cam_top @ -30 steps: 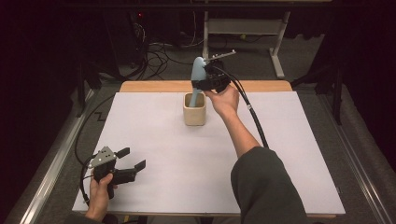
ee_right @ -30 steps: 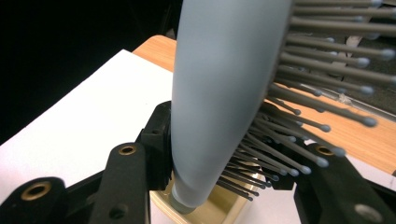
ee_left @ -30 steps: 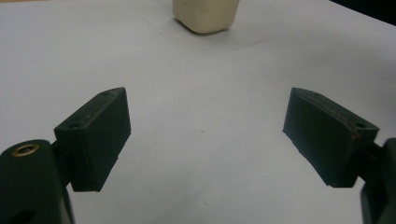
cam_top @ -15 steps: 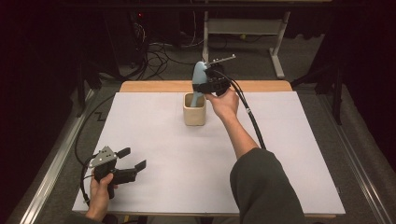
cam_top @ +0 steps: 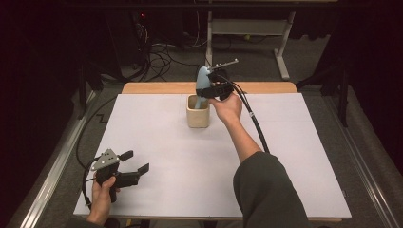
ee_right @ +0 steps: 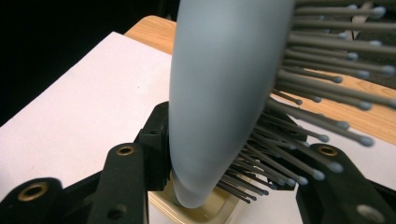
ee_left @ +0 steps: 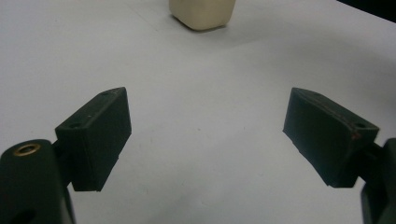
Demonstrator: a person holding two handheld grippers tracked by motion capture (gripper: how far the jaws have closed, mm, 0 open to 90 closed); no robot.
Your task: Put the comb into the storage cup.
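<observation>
Right fingers (ee_right: pixel 224 172) clamp hairbrush (ee_right: pixel 219 93), handle hidden in cup (cam_top: pixel 197 111); left fingers (ee_left: pixel 208 140) wide.

The white sheet (cam_top: pixel 157 137) lies bare across the left, centre and lower right of the frame. A cup (cam_top: pixel 197 111) stands upper centre, its mouth blocked by a brush (cam_top: pixel 203 84). The forearm (cam_top: pixel 242 137) crosses diagonally from bottom centre to the cup.

We reach our right arm out toward the tabletop's far edge, the right gripper (cam_top: pixel 207 89) with its jaws drawn in close. Our left gripper (cam_top: pixel 134 162) rests near the near left corner, jaws spread wide.
</observation>
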